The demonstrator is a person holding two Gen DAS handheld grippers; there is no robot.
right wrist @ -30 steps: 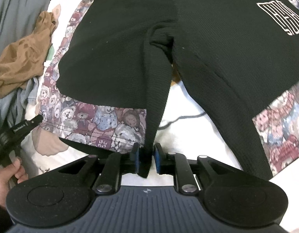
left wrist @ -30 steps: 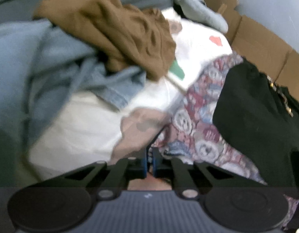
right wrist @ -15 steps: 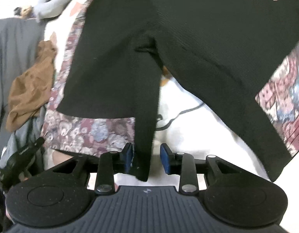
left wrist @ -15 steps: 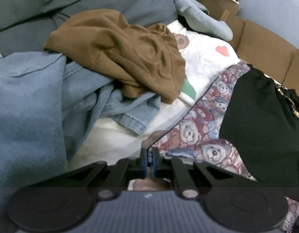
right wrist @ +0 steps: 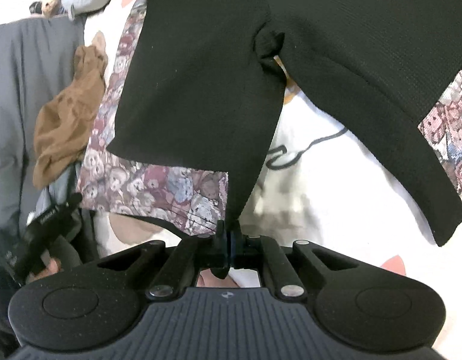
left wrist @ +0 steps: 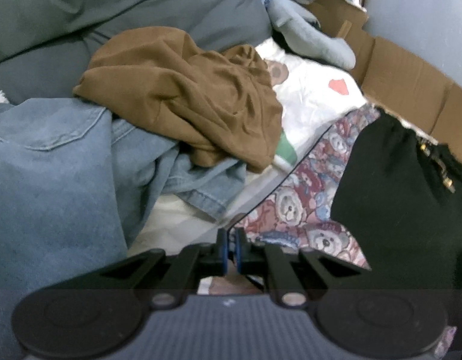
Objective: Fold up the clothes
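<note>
Black shorts [right wrist: 201,90] with a white logo lie spread on a bear-print cloth [right wrist: 159,186] over the white bedsheet [right wrist: 321,195]. My right gripper [right wrist: 230,241] is shut on the hem corner of one leg, which rises taut from the jaws. The left wrist view shows my left gripper [left wrist: 230,247] shut on the dark-edged corner of the bear-print cloth [left wrist: 306,204], with the black shorts [left wrist: 396,195] to its right. That left gripper [right wrist: 48,225] also appears low at the left of the right wrist view, held by a hand [right wrist: 52,267].
A crumpled brown garment [left wrist: 186,96] sits on a denim garment [left wrist: 51,180] left of the bear-print cloth. Behind them are a grey cushion [left wrist: 111,6], a grey-blue plush toy [left wrist: 309,36] and flattened cardboard [left wrist: 405,81] along the far right.
The right gripper stood open around the black leg half a second ago and has shut on its hem corner, pulling it taut. The left gripper stays shut on the bear-print corner.
</note>
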